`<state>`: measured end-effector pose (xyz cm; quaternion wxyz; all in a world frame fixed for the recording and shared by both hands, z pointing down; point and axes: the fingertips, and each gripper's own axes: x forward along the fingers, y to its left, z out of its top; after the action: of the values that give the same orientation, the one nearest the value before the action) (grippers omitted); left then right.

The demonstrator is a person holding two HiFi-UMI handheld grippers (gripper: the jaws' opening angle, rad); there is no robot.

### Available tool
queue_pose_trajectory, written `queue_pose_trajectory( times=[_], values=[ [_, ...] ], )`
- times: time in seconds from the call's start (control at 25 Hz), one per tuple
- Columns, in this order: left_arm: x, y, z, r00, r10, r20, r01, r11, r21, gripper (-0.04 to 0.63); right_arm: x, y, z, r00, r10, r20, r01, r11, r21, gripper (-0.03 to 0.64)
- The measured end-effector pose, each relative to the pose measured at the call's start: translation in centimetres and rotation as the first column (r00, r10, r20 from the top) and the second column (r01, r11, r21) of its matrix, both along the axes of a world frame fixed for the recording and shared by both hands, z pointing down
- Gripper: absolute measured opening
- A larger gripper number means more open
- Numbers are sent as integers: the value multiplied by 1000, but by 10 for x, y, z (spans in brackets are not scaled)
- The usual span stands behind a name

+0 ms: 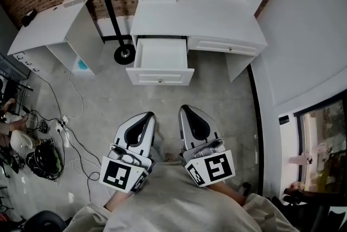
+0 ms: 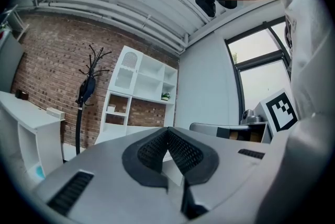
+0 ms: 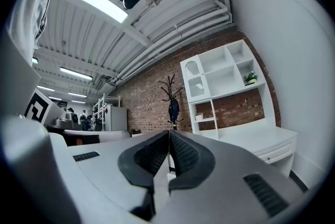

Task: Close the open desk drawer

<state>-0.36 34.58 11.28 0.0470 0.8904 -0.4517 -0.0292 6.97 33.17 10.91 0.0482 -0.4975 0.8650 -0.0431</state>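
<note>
**Drawer open, both my jaws shut**

There is bare gray floor point(image 1: 217, 101) between me and the drawer point(image 1: 161, 57). The drawer sticks out from the left part of the white desk point(image 1: 195, 14), with its front and little knob facing me. The round foot of a black stand point(image 1: 124, 54) sits just beside the drawer's left side. The desk's other drawer point(image 1: 225, 45), on the right, is pushed in. A white wall point(image 1: 309, 36) runs along the right. Cables point(image 1: 70, 133) lie on the floor far off to the left.

The jaws of my left gripper point(image 1: 147, 115) are pressed together and pinch nothing. The jaws of my right gripper point(image 1: 184, 109) are pressed together too, and they touch nothing.

I hold both grippers level, side by side. They point at the desk and are well apart from the drawer front.
</note>
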Motion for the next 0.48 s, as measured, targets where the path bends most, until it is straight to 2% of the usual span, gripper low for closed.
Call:
queue_pose_trajectory(
  times=[0.2, 0.48],
  values=[
    [-12, -56, 5, 999, 41, -4, -41, 999, -21, 17, -17, -49, 2, 999, 24, -39, -24, 1000, 2, 31],
    [-36, -146, 12, 996, 86, -22, -87, 995, -46, 17, -44, -134, -10, 996, 89, 2, -89, 996, 15, 31]
  ],
)
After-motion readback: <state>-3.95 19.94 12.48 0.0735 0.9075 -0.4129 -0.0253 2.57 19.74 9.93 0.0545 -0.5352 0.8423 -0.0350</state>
